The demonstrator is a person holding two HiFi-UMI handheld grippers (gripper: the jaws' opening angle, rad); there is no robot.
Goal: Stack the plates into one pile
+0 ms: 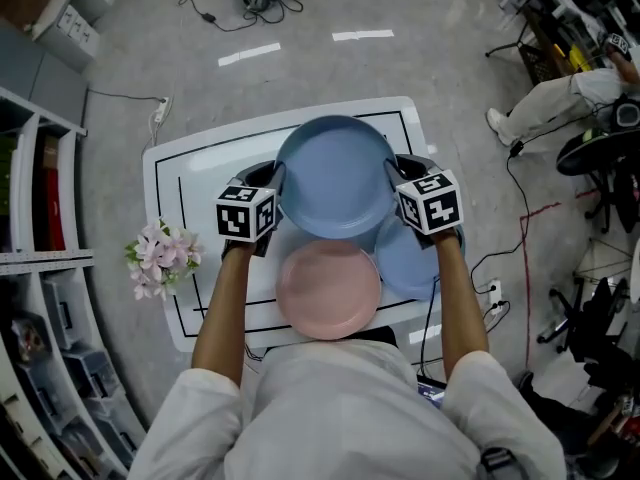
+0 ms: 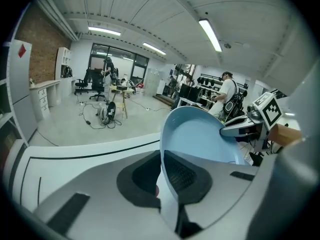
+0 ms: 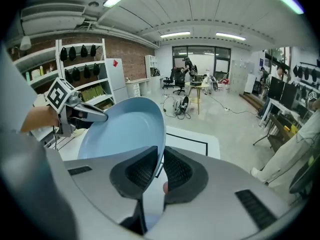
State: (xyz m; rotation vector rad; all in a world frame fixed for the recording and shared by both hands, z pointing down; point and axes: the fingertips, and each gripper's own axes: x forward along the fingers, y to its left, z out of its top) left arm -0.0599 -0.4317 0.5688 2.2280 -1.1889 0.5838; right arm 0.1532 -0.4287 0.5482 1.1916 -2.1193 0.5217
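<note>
While left hand-held gripper (image 2: 161, 171) (right hand-held gripper (image 3: 161, 173) too) clamps the blue plate (image 1: 335, 173), only head view shows a pink plate (image 1: 328, 288).

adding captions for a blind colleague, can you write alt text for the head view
A person holds a large blue plate by opposite rims, the left gripper and right gripper each shut on it, above a white table. A pink plate and a second blue plate lie on the table nearer the person, and pink flowers sit at its left edge.
</note>
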